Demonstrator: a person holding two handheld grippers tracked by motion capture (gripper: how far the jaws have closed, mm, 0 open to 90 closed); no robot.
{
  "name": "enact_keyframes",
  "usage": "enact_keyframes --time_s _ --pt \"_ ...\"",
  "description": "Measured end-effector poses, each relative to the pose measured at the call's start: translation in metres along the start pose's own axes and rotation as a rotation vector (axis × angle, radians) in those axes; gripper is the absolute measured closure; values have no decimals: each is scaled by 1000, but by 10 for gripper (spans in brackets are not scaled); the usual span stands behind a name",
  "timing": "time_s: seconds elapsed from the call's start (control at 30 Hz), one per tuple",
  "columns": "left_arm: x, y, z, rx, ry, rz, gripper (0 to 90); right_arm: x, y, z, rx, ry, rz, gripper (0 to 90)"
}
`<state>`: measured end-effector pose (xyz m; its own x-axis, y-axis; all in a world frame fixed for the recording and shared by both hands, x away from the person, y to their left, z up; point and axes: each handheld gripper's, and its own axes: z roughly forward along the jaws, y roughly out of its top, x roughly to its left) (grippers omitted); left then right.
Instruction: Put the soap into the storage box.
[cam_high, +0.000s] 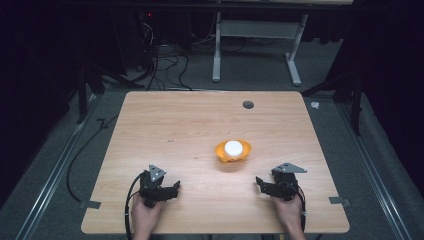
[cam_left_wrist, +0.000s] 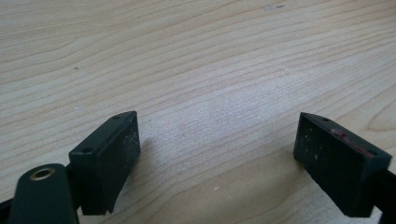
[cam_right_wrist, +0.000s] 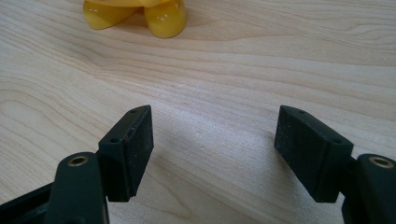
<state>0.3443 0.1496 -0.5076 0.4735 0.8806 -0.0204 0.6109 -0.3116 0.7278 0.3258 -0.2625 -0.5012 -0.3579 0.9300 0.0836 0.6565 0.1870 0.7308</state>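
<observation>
An orange-yellow glossy dish (cam_high: 220, 150) with a white round piece (cam_high: 233, 147) in it sits just right of the table's middle. Its yellow lobes (cam_right_wrist: 140, 14) show at the top of the right gripper view, well beyond the jaws. My left gripper (cam_high: 176, 187) rests low near the front left of the table, held by a hand and pointing right. Its jaws stand open (cam_left_wrist: 215, 126) over bare wood. My right gripper (cam_high: 259, 184) sits near the front right, pointing left. It is open too (cam_right_wrist: 215, 119), with nothing between its pads.
The wooden table (cam_high: 165, 125) has a small grey round plug (cam_high: 248, 104) near its far edge. Grey tape tabs (cam_high: 90, 204) (cam_high: 339, 201) mark the front corners. Cables (cam_high: 165, 65) and a white desk frame (cam_high: 255, 35) lie on the floor beyond the table.
</observation>
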Motion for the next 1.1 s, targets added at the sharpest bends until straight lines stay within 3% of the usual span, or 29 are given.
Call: enact_keyframes --time_s 0.43,1.1 --pt "0 0 0 0 0 0 150 9 0 3 23 -59 -75 266" --pt "0 0 0 0 0 0 150 10 0 3 31 -48 -84 228"
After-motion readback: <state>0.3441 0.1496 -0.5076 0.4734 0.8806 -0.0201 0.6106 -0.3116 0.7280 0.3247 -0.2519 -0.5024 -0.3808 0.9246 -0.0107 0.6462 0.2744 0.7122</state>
